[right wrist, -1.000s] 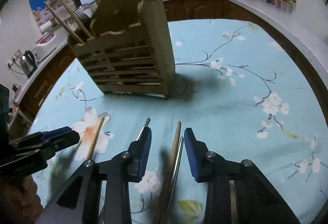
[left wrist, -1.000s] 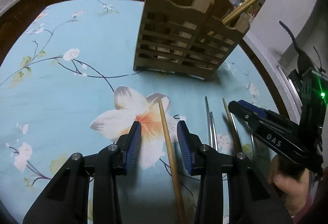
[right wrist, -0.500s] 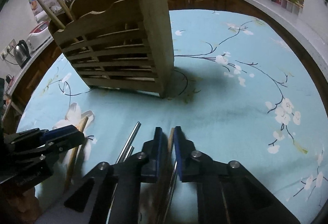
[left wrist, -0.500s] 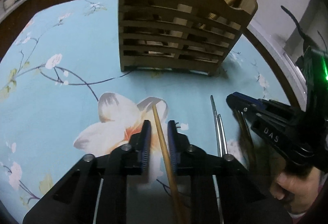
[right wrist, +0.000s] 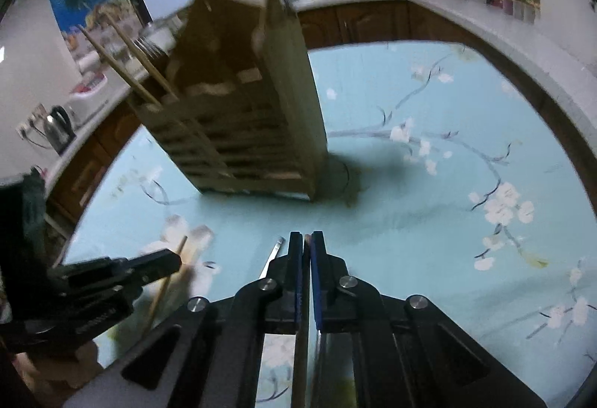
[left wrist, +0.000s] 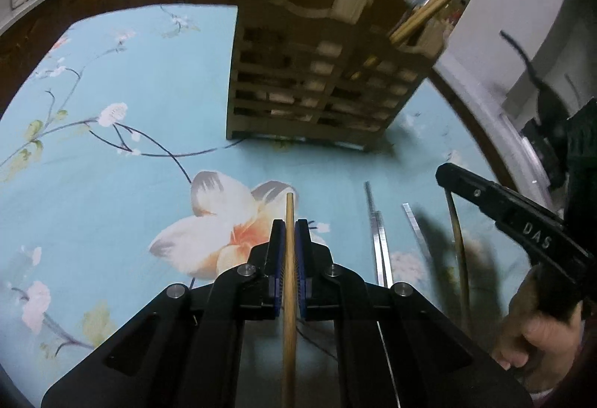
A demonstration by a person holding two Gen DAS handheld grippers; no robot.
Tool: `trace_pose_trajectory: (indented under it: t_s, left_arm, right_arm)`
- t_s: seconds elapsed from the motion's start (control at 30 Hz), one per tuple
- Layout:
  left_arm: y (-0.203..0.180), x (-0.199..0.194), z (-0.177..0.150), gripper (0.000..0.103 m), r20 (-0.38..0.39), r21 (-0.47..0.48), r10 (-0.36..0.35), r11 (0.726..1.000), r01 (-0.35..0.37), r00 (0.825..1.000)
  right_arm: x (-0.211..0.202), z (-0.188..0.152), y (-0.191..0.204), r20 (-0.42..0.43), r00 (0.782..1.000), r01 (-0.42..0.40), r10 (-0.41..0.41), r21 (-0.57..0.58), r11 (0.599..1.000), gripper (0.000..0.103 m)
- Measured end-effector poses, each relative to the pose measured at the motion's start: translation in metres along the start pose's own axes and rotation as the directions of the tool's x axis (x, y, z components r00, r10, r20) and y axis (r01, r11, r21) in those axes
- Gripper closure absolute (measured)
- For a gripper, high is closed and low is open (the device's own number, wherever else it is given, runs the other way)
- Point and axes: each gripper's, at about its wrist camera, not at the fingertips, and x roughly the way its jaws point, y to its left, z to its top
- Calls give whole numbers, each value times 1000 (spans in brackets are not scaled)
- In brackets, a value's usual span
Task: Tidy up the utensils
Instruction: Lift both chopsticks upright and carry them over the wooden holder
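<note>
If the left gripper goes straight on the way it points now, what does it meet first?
Probably the tablecloth near the big printed flower; the left gripper, holding a wooden chopstick, points down short of the wooden holder. Depth is uncertain.

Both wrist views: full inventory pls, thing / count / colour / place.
Tablecloth: one, light blue with flower print, covers the table.
Utensil rack: one, brown wood, slatted, stands on the cloth ahead of both grippers.
Chopsticks in rack: two, pale wood, lean out of the rack's end compartment.
Wooden chopstick: one, tan, clamped in the left gripper.
Thin stick: one, brownish, clamped in the right gripper.
Metal sticks: about three, silver, lie on the cloth between the grippers.
Kettle: one, dark, far counter.
Left gripper: black, blue pads, shut.
Right gripper: black, blue pads, shut.
Hand: one, on the right gripper's handle.
</note>
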Motion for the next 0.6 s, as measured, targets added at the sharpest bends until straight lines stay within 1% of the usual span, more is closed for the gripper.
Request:
trace_pose_trajectory:
  t_s: [0.2,0.33,0.6]
  left_arm:
    - [-2,-55,-1,99,93,1,-50,999,50,994]
    - [-8,-90,1,99,156,11,-76,997,75,985]
    - [-14,-140,1,99,244,29,-110,994,106,963]
  right_arm:
    - [-50,7,6,100,994,-50,49,3,999,99]
    - [-82,7,12,163,984,-66,65,-4,998,99]
    - [-131,10,19,261,962,-80,83,-22,997,99]
